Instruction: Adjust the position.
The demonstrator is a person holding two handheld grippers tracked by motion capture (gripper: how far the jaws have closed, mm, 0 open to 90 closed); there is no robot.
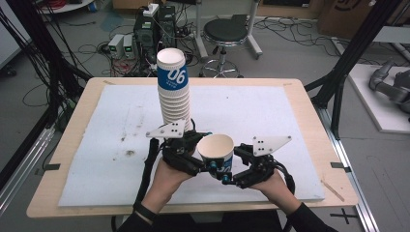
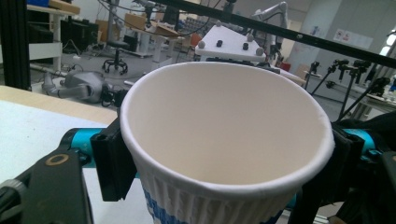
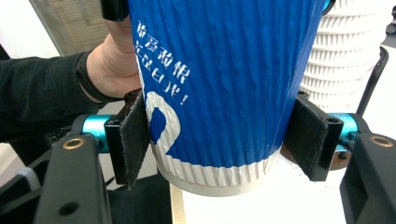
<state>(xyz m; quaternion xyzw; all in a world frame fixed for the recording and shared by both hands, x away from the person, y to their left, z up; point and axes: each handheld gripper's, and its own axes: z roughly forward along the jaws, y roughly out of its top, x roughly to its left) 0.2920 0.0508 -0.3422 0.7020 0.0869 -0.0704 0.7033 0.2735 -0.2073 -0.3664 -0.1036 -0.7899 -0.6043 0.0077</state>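
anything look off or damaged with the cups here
No damage shows. The tall stack leans slightly left toward its top, so it could tip. The single cup is upright, empty and round at the rim, held between both grippers. Small dark stains mark the white mat.

A grey floor (image 1: 290,48) strewn with cables — a black round stool (image 1: 224,32) stands beyond the wooden table (image 1: 309,104), black frame posts (image 1: 355,48) alongside.

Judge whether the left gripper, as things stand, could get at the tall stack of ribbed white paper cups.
Probably not yet. The left gripper and the right gripper both clamp the single blue-and-white paper cup. The stack stands just behind with nothing between, so reach seems fine once the jaws are free.
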